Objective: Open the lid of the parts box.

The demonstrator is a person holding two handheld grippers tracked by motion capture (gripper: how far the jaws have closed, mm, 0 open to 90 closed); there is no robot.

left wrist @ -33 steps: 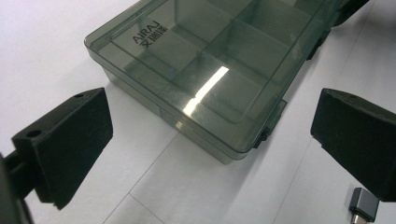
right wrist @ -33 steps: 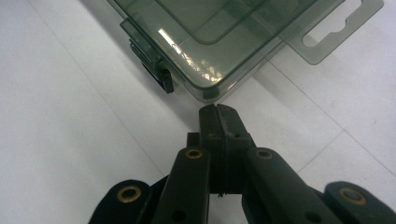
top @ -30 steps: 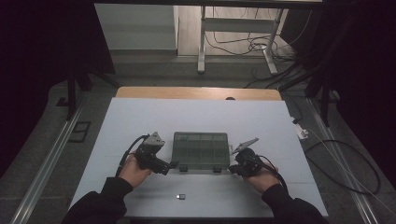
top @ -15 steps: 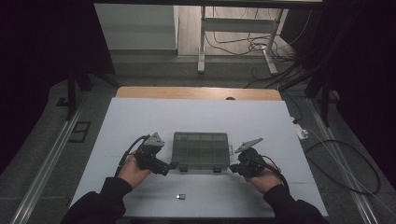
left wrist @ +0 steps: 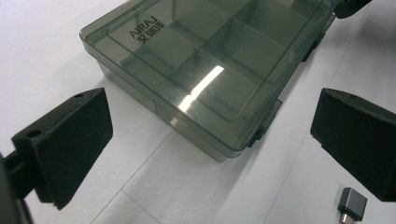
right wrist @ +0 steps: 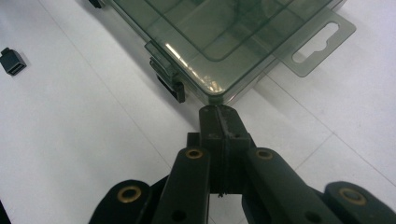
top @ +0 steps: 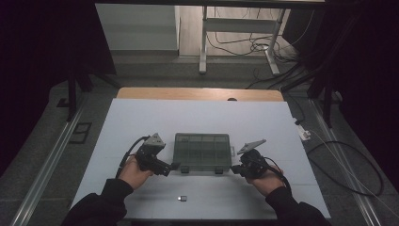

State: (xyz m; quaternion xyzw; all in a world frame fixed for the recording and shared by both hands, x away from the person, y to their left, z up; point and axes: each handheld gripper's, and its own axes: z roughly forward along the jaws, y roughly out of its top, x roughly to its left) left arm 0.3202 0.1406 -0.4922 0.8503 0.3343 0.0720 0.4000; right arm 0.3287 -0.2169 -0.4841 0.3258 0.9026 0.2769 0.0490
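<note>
Box (top: pixel 203 151) of smoky clear plastic lay shut on the white surface (top: pixel 141 122), near the front edge, seen from the high view. Left hand-held gripper (top: pixel 173 166) sat just beside the box's near left corner; right hand-held gripper (top: pixel 234 170) sat at the near right corner. Small dark adapter (top: pixel 182 198) lay alone on the surface, nearer the person than the box, between the two forearms.

Left gripper view: left hand-held gripper (left wrist: pixel 212 154) stood spread wide, nothing between the jaws, near corner of the box (left wrist: pixel 205 70) ahead of the gap and apart from both pads. Lid showed dividers beneath and a printed brand mark at one end. Adapter (left wrist: pixel 351 204) lay just inside the right jaw, low in the frame.

Right gripper view: right hand-held gripper (right wrist: pixel 218 111) was pressed together, pinching nothing, its tip right at the box's (right wrist: pixel 219 32) corner edge; actual contact could not be told. Black latch (right wrist: pixel 170 84) sat on the box's front wall just left of the tip. Hang tab (right wrist: pixel 317 42) stuck out flat from the box's end. Adapter (right wrist: pixel 12 61) lay well apart, far left.
</note>
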